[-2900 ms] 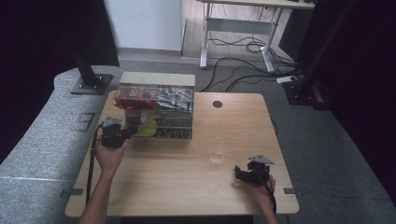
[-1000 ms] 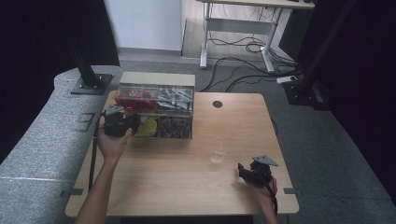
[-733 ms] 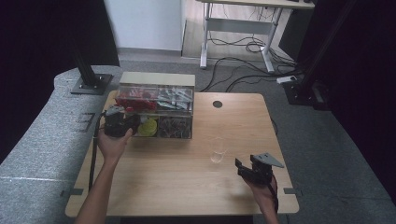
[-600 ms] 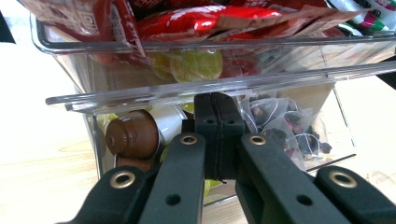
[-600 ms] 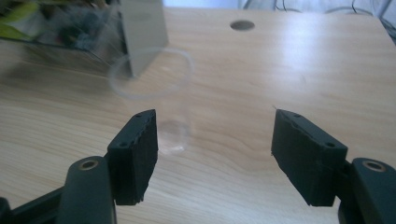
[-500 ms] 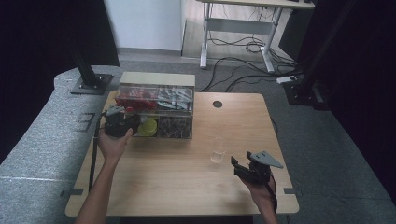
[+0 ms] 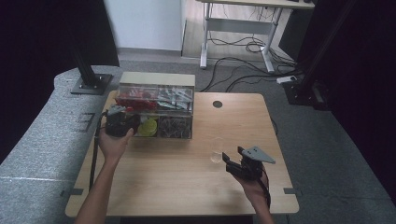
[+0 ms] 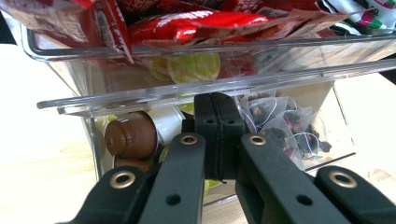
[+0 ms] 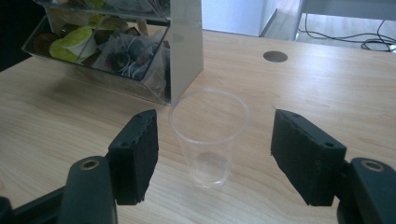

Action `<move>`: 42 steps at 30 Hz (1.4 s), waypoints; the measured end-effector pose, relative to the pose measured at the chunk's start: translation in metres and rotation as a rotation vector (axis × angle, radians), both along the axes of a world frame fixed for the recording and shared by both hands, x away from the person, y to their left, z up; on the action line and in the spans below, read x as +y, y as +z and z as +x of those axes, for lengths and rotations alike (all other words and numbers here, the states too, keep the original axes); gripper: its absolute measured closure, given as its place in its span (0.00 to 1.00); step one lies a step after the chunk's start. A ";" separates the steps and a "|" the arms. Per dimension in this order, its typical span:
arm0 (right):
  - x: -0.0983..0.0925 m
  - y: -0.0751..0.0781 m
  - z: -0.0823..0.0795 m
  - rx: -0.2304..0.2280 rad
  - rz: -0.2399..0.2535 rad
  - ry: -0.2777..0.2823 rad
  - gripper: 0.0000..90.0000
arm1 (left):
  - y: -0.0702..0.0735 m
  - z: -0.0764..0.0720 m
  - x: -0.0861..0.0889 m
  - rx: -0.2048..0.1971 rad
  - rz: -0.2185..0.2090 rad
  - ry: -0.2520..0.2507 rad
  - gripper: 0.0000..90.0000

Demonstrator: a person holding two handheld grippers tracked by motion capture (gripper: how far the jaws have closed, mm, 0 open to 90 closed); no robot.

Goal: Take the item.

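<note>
From above, the clear plastic cup point(image 7: 216, 156) is standing near the organizer's point(image 7: 156, 112) front corner; the left gripper point(image 8: 218, 135) is sitting pinched shut at its lower bin, while the right gripper's point(image 9: 215, 156) wide jaws are flanking the cup, which looks light and crushable, best held gently mid-wall.

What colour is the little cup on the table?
The cup has no colour: it is clear, see-through plastic. It shows best in the right gripper view, between the open jaws.
</note>
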State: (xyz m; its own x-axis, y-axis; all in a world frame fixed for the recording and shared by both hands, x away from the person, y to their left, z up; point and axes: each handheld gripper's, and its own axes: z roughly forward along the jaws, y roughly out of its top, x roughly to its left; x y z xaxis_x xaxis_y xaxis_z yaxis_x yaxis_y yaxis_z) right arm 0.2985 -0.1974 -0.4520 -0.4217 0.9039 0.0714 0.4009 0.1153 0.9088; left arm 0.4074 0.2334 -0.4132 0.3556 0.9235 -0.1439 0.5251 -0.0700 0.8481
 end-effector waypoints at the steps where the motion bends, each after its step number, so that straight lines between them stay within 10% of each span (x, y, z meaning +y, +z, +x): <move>1: 0.001 0.001 0.000 -0.002 0.000 0.001 0.36 | 0.000 0.000 0.000 0.001 -0.001 -0.002 1.00; 42: 0.094 0.016 0.050 -0.011 0.003 0.165 0.45 | -0.003 0.002 -0.004 0.005 -0.008 -0.006 1.00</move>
State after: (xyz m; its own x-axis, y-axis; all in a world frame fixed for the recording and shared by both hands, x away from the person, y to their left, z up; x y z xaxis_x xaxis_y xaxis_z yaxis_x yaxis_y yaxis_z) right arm 0.3480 -0.1030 -0.4364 -0.5652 0.8221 0.0691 0.3671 0.1756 0.9134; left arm 0.4095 0.2294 -0.4159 0.3600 0.9204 -0.1526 0.5289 -0.0666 0.8461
